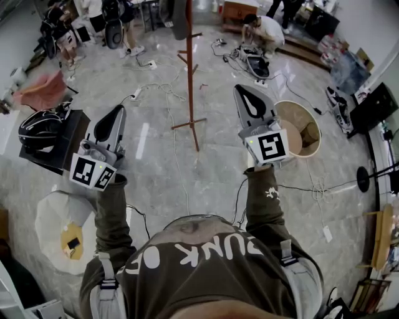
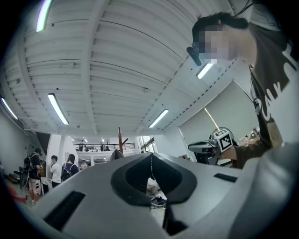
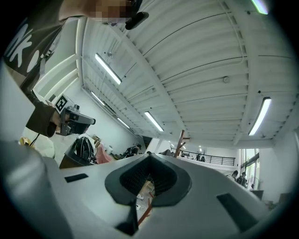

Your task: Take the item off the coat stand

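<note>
The left hand-held gripper (image 1: pixel 114 119) and the right hand-held gripper (image 1: pixel 247 99) are both closed on nothing, each pair of jaws meeting tip to tip. They are held up short of the slender red-brown wooden coat stand (image 1: pixel 190 75), 1 to either side of it. The task's thing, a dark grey cloth item (image 1: pixel 177 15), hangs at the very top of the stand and is partly cut off by the picture edge, so its kind cannot be told.

The step in hand looks like the approach. It would go best by stepping closer to the stand and opening 1 pair of jaws before reaching. The cloth should be pinched just below its peg and lifted up and off, not dragged sideways. The stand rests on a small cross foot and could tip, so the other hand-held gripper might steady the pole.

A white power strip with its cables (image 1: pixel 136 95) lies on the grey marble floor (image 1: pixel 156 168) just left of the stand's foot, a likely trip hazard. A round tan basket (image 1: pixel 299 128) sits to the stand's right and a black box carrying a black helmet-like thing (image 1: pixel 40 128) well to its left. A crouching person (image 1: pixel 265 31) works beyond it.
</note>
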### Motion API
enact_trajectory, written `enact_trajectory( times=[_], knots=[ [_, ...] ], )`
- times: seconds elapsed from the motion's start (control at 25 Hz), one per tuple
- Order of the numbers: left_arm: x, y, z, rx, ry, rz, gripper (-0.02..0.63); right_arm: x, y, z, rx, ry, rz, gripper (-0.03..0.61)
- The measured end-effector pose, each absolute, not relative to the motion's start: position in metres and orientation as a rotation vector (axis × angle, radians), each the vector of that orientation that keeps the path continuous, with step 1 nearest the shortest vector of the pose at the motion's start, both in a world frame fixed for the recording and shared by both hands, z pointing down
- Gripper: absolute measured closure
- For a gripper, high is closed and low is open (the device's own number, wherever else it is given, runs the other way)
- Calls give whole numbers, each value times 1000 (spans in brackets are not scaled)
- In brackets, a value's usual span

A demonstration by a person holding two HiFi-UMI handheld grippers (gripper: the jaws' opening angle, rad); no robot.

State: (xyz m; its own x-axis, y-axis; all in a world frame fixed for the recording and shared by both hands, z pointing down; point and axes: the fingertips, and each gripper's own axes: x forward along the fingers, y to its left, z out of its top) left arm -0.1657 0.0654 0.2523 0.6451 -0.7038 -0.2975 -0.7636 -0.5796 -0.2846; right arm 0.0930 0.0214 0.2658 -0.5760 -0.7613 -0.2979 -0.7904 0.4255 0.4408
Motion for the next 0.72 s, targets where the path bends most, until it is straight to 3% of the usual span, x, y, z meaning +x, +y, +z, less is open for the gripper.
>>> enact_trajectory(
  times=[0.28,0.32,0.36,0.52,0.72],
  knots=[
    [-167,64,254,-2480,1166,207,609,90,17,272,-1382,2636,821,546],
    [-166,64,254,-2479,1167,205,609,89,17,275,-1358,2658,806,494],
    [-165,65,255,-2479,1168,203,609,87,17,277,-1327,2684,788,381],
    [-163,65,254,-2476,1173,201,609,76,17,282,-1200,2750,736,98],
    [-164,61,254,-2474,1187,195,609,69,12,288,-1180,2795,750,55]
  ],
)
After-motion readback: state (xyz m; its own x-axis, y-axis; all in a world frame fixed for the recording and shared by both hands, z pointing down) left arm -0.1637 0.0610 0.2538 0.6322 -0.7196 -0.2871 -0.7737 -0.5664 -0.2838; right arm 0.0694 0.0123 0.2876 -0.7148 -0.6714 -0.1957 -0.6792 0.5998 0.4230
